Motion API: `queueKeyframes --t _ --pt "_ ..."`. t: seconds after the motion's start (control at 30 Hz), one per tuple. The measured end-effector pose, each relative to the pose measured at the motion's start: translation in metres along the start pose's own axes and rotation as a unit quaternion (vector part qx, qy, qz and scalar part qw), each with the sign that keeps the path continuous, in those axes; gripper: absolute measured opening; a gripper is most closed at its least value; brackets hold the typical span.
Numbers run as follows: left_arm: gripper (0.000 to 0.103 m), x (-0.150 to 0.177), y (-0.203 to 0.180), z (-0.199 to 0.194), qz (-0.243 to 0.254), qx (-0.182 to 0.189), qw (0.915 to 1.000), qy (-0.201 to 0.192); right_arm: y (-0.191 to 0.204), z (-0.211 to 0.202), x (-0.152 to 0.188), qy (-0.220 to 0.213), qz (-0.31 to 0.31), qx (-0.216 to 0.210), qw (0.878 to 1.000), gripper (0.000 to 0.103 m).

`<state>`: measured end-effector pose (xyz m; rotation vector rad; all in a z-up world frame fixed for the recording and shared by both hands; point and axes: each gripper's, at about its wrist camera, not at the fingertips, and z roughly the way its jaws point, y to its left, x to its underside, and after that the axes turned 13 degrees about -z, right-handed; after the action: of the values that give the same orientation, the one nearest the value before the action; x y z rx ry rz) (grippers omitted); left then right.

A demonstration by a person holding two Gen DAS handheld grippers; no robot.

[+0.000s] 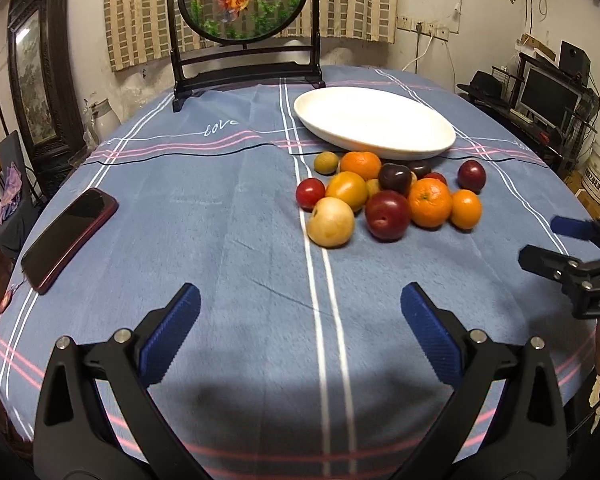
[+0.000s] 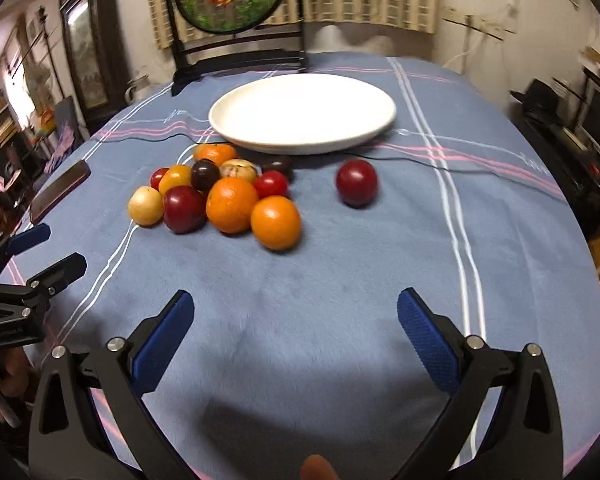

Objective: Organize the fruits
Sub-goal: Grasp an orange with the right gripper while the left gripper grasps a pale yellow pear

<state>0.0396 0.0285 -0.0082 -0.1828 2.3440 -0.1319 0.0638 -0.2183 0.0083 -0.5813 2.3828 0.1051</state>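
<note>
A pile of fruits lies on the blue tablecloth: oranges, dark red plums, a pale yellow fruit and small tomatoes. One red plum sits apart to the right. A white empty plate stands just behind the pile; it also shows in the right wrist view. My left gripper is open and empty, near the table's front. My right gripper is open and empty, also short of the fruit.
A dark phone lies at the table's left. A framed goldfish screen stands at the table's back edge. The right gripper shows at the right edge of the left wrist view.
</note>
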Motion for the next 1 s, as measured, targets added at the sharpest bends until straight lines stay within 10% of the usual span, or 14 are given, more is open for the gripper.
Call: queueKeyframes --t 0.3,0.67,1.0 --pt "0.101 -0.018 0.009 0.024 0.018 0.031 0.9990 0.025 0.002 0.050 -0.030 0.047 -0.053 -0.055 0.996 0.055" --pt "0.101 -0.036 0.010 0.049 0.014 0.063 0.9964 0.056 0.000 0.074 -0.043 0.057 -0.059 -0.053 0.995 0.052" --pt "0.069 -0.050 -0.005 0.083 0.031 0.080 0.9918 0.095 -0.009 0.055 -0.033 0.040 -0.045 -0.063 0.996 0.038"
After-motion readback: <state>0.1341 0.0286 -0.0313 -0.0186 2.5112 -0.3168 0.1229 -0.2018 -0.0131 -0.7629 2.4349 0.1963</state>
